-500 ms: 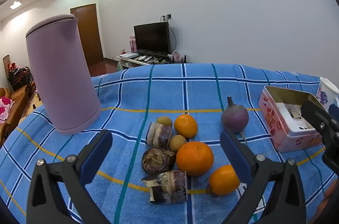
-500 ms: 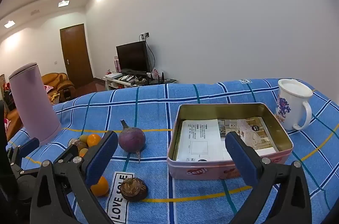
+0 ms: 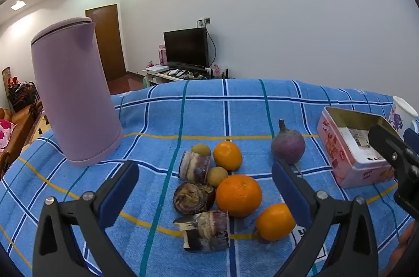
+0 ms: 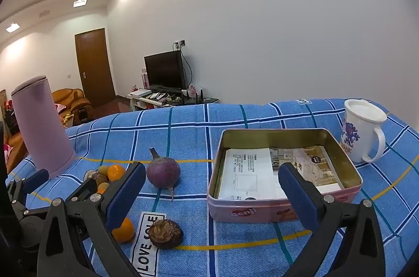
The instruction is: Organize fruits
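Note:
In the left wrist view a cluster lies on the blue checked cloth (image 3: 183,114): a big orange (image 3: 238,195), two smaller oranges (image 3: 227,155) (image 3: 275,222), two small brown-green fruits (image 3: 216,176), dark purple-brown pieces (image 3: 193,198). A purple round root (image 3: 287,146) sits to the right; it also shows in the right wrist view (image 4: 163,172). My left gripper (image 3: 204,188) is open and empty above the cluster. My right gripper (image 4: 210,192) is open and empty, in front of the pink tin (image 4: 277,209). A dark brown piece (image 4: 165,233) lies near it.
A tall lilac kettle (image 3: 73,99) stands at the left. A white mug with a blue flower print (image 4: 361,131) stands right of the tin, which holds papers and a small box. A "LOVE" label (image 4: 148,243) lies on the cloth.
Both views have shifted only slightly; the left gripper sits a touch closer to the fruit cluster. Nothing was taken hold of or let go.

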`<state>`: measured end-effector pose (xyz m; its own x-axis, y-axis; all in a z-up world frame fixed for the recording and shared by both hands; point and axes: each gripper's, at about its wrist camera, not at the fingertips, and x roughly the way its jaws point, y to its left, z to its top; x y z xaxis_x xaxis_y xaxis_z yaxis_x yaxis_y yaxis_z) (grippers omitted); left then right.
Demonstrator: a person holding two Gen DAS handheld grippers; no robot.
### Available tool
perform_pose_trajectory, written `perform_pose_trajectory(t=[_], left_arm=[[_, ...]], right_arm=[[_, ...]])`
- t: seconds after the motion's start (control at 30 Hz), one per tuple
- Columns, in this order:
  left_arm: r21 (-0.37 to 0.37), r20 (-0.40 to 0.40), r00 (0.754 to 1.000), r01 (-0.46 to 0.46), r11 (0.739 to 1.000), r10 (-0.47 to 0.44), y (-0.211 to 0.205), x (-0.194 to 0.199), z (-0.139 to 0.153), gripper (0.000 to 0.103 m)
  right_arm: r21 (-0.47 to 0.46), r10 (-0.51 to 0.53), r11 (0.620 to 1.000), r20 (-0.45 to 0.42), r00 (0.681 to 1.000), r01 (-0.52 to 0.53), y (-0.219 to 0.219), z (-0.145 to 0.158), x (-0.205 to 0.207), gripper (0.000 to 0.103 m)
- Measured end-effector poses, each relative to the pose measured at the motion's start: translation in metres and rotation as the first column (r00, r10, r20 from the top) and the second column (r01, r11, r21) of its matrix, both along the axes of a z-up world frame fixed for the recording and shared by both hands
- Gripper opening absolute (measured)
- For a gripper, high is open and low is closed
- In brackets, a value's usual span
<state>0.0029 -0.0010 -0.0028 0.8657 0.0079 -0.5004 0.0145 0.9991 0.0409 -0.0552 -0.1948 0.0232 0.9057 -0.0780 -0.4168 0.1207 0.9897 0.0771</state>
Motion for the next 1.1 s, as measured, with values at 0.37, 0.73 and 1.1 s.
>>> perform_pose_trajectory(t=[0.37,0.73,1.1], left_arm=[[0.002,-0.002,1.000,0.007,1.000,-0.007,-0.0043,-0.0030,0.0036,0.103],[-0.003,-0.011,1.000,0.007,1.000,-0.007,-0.0056,-0.0050,0.0043,0.103],[-0.004,-0.017,1.000,0.010,1.000,-0.011,-0.0003,-0.0016,0.0013,0.103]], right_arm=[[-0.002,0.002,1.000,0.000,1.000,-0.002,-0.0002,0.0004,-0.0002,0.102],[-0.007,0.005,1.000,-0.009,1.000,-0.005,0.0005,0.0007,0.0021,0.102],[-0.012,0.000,1.000,-0.011,1.000,0.000,0.0004,0.0007,0.0015,0.102]])
